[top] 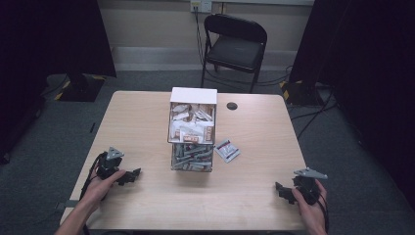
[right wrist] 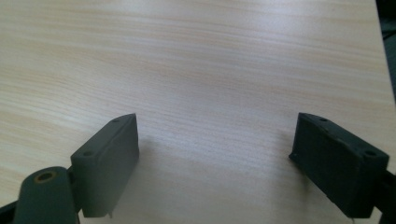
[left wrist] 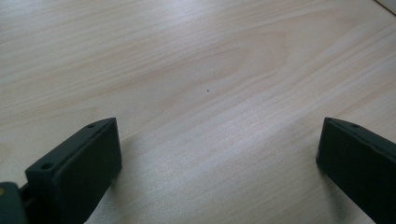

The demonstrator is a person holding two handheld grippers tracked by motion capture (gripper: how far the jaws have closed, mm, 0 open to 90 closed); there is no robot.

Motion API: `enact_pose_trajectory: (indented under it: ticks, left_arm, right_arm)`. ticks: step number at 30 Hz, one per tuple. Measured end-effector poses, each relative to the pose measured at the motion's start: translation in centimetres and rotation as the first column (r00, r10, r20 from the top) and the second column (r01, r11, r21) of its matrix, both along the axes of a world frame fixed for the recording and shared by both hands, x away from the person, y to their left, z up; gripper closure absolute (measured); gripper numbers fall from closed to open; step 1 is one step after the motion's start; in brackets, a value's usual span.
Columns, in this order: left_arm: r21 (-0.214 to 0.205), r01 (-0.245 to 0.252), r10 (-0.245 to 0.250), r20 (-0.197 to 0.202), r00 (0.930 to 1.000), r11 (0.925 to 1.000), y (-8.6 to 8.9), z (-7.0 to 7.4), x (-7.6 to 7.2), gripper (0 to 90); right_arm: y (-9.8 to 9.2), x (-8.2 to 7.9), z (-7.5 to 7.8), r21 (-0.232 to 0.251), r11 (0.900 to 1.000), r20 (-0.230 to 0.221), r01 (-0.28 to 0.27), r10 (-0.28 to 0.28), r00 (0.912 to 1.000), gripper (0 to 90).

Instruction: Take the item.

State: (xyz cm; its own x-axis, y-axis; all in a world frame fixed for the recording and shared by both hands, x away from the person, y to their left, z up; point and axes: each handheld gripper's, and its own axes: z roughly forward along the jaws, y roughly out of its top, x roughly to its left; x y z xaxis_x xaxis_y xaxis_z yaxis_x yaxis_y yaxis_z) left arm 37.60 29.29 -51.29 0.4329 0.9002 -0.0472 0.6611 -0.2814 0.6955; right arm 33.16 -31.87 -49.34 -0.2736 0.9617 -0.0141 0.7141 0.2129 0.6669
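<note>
A clear box (top: 192, 131) with a white back panel stands at the table's middle; its upper shelf holds white sachets, its lower part grey ones. One small sachet (top: 227, 150) lies on the table just right of the box. My left gripper (top: 133, 175) rests near the front left edge, jaws wide apart over bare wood (left wrist: 205, 88). My right gripper (top: 280, 190) sits near the front right corner, also open, nothing between its fingers (right wrist: 108, 161).
The light wooden table (top: 147, 122) has a dark cable hole (top: 232, 105) behind the box. A black folding chair (top: 235, 46) stands beyond the far edge. Dark curtains flank the room and cables run over the carpet.
</note>
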Motion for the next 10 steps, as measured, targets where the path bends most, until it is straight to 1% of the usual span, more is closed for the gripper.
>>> enact_pose_trajectory:
  ticks: [1,3,8,10]
  left_arm:
    - [0.000,0.000,0.000,0.000,1.0000,1.0000,0.00,0.00,0.00,0.0]
    - [0.000,0.000,0.000,0.000,1.0000,1.0000,0.00,0.00,0.00,0.0]
    - [0.001,0.000,0.000,0.000,1.0000,1.0000,0.00,0.00,-0.01,0.0]
    - [0.000,0.000,0.000,0.000,1.0000,1.0000,0.00,0.00,0.00,0.0]
  right_arm:
    - [0.05,-0.02,-0.21,0.005,1.0000,0.014,-0.005,0.005,0.9999,8.5]
    - [0.04,-0.08,-0.45,0.010,0.9999,0.033,-0.013,0.013,0.9994,6.5]
    - [0.07,-0.09,-0.49,0.008,0.9999,0.036,-0.011,0.011,0.9993,6.1]
    - [0.16,-0.13,-0.49,0.006,1.0000,0.034,0.006,-0.006,0.9994,4.9]
